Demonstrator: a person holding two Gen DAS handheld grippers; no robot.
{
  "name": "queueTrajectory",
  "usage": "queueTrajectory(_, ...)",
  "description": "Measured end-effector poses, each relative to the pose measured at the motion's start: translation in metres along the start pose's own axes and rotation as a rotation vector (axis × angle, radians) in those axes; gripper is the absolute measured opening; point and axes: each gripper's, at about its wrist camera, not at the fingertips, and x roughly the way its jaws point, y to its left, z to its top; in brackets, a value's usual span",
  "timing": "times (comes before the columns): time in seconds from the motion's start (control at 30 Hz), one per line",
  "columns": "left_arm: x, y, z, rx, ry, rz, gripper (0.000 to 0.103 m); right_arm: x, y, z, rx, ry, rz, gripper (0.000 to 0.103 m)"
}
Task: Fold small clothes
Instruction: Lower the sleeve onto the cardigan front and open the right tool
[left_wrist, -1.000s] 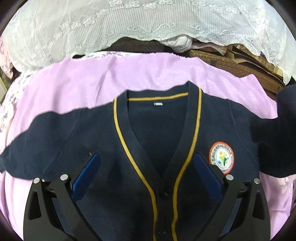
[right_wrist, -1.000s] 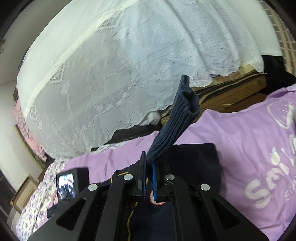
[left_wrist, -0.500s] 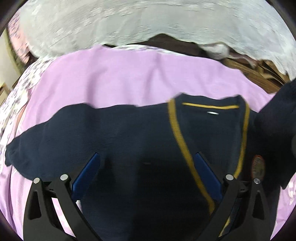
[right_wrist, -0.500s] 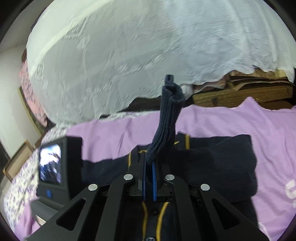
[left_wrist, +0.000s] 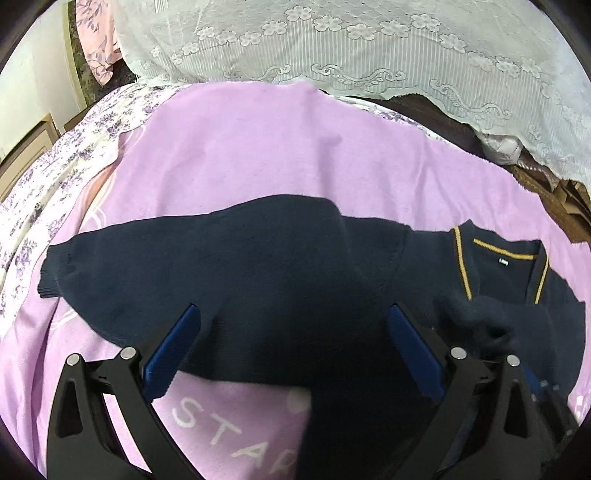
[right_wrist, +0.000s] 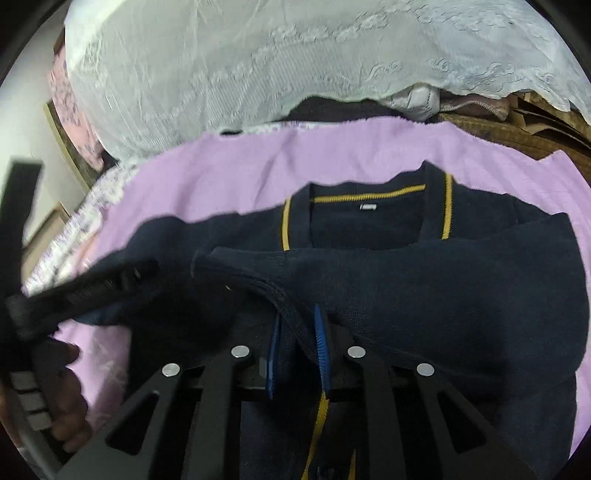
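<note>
A navy cardigan (left_wrist: 258, 277) with yellow trim lies face up on a lilac towel (left_wrist: 258, 147). Its left sleeve (left_wrist: 147, 266) stretches out to the left. My left gripper (left_wrist: 293, 310) hovers open just above that sleeve near the shoulder, with nothing between its fingers. The other sleeve (right_wrist: 443, 280) is folded across the chest below the collar (right_wrist: 369, 192). Its ribbed cuff (right_wrist: 258, 284) runs between the fingers of my right gripper (right_wrist: 296, 314). The jaws are opening, and the blue pads stand slightly off the cuff.
A white lace cover (left_wrist: 369, 44) drapes over a pile behind the towel. A floral sheet (left_wrist: 55, 166) lies to the left, and brown boards (left_wrist: 535, 192) are at the back right. A person's hand (right_wrist: 62, 406) holds the left gripper's handle at the lower left of the right wrist view.
The left gripper has slid left from the chest to the outstretched sleeve. The right gripper came down and laid the raised sleeve across the chest, and its jaws have parted.
</note>
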Motion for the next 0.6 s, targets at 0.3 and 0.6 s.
queueTrajectory(0.3,-0.019,-0.031,-0.012,0.101,-0.005,-0.089,0.099,-0.067,-0.028,0.001,-0.003,-0.06,0.123,0.02)
queueTrajectory(0.6,0.004,-0.067,-0.018,0.156,0.115,-0.192,0.099,-0.08,-0.112,0.007,0.261,-0.11,0.016,0.02)
